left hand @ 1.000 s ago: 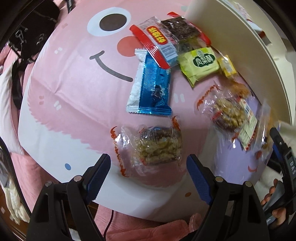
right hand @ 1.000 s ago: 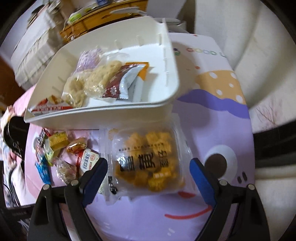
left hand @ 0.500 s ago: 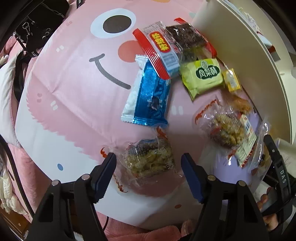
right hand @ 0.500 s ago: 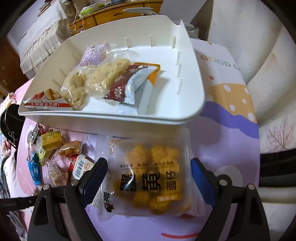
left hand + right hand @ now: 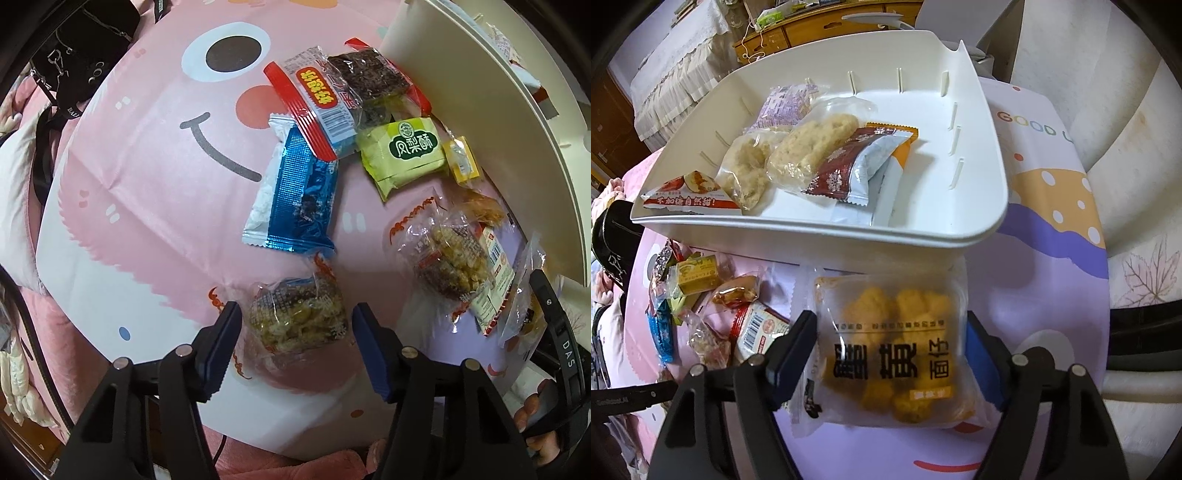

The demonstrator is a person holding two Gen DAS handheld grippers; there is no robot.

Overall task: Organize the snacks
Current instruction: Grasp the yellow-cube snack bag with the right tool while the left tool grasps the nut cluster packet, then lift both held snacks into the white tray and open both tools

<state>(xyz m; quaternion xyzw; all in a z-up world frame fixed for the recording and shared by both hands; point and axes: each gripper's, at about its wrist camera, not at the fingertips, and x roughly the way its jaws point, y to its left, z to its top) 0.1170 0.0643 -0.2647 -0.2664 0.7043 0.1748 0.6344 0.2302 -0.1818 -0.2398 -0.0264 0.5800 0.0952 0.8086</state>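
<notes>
Jaws closing on both: left gripper around a crinkly rice cracker pack, right gripper around a cookie bag. Both probably light, slippery, crushable, so pinch the sides gently.

Both wrist views look steeply down, close over mat; both show white tray.

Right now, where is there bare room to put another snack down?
The white tray is bare along its right side, beside the brown wrapper. The pink cloth left of the blue packet is free. Between that packet and the tray wall it is crowded.
</notes>
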